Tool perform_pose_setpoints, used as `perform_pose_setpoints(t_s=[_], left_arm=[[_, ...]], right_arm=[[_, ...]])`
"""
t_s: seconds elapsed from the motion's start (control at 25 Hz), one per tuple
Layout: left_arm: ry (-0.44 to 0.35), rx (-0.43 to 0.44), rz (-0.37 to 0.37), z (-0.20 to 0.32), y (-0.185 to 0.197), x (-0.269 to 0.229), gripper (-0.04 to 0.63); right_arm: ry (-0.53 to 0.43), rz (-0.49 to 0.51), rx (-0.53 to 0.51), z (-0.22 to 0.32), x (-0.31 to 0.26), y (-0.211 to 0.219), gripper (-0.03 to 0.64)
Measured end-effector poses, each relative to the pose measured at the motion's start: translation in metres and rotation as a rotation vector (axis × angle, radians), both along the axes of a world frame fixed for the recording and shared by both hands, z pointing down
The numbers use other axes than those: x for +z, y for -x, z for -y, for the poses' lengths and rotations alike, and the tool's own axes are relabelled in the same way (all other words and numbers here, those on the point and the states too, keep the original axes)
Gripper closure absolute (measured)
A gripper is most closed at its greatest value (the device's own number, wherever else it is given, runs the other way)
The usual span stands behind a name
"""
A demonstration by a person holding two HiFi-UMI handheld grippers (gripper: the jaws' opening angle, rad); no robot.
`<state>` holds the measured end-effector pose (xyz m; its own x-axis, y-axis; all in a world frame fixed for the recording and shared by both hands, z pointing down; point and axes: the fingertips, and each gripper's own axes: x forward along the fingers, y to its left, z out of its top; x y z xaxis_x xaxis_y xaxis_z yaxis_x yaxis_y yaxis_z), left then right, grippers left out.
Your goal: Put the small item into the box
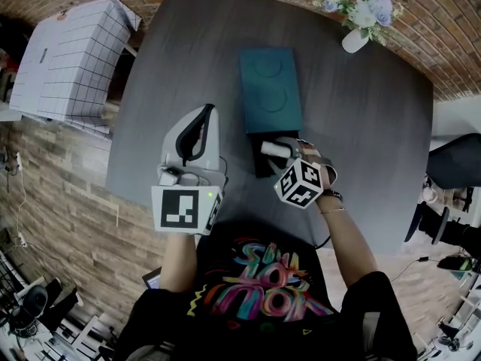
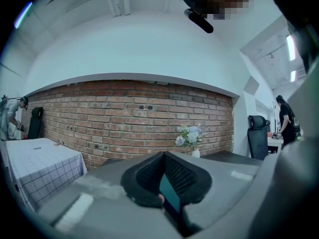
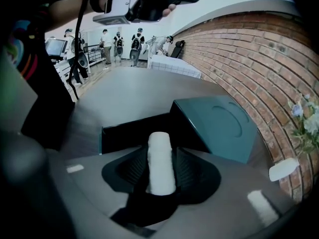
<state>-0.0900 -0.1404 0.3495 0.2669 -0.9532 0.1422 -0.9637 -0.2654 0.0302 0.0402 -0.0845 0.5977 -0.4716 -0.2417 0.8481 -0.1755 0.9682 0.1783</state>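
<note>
A teal box lid (image 1: 270, 89) lies on the dark table (image 1: 361, 126), slid back from its dark open tray (image 1: 261, 165). A small white roll (image 1: 272, 148) stands between the jaws of my right gripper (image 1: 282, 149), just above that tray. In the right gripper view the roll (image 3: 161, 163) lies along the jaws of the right gripper (image 3: 161, 171), with a thin dark gap beside one pad; the tray (image 3: 124, 133) and lid (image 3: 219, 126) are right below. My left gripper (image 1: 204, 119) hangs to the left of the box, jaws together and holding nothing, with the left gripper (image 2: 163, 180) pointing level.
A white vase of flowers (image 1: 359, 21) stands at the table's far right corner. A table with a checked cloth (image 1: 71, 59) is off to the left, a dark chair (image 1: 455, 160) to the right. Several people stand far back (image 3: 119, 46).
</note>
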Motion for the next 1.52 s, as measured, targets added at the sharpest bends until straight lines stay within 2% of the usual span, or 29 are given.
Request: perform_pose_setpoints(t_s=[0.4, 0.76, 1.04, 1.2, 1.52], left_arm=[[-0.016, 0.011, 0.007, -0.001, -0.001, -0.007, 0.594], [-0.009, 0.041, 0.010, -0.005, -0.014, -0.014, 0.594], [-0.011, 0.052, 0.009, -0.006, -0.021, -0.019, 0.594], [-0.012, 0.066, 0.002, -0.006, -0.026, -0.020, 0.594], [-0.016, 0.116, -0.017, -0.005, -0.043, -0.023, 0.594]], right_arm=[[-0.037, 0.126, 0.081, 0.003, -0.034, 0.003, 0.423], [-0.059, 0.394, 0.270, 0.023, -0.103, -0.012, 0.423], [-0.092, 0.617, 0.402, 0.039, -0.172, -0.040, 0.474], [-0.146, 0.704, 0.468, 0.045, -0.208, -0.060, 0.491], [-0.290, 0.804, 0.570, 0.045, -0.265, -0.093, 0.537]])
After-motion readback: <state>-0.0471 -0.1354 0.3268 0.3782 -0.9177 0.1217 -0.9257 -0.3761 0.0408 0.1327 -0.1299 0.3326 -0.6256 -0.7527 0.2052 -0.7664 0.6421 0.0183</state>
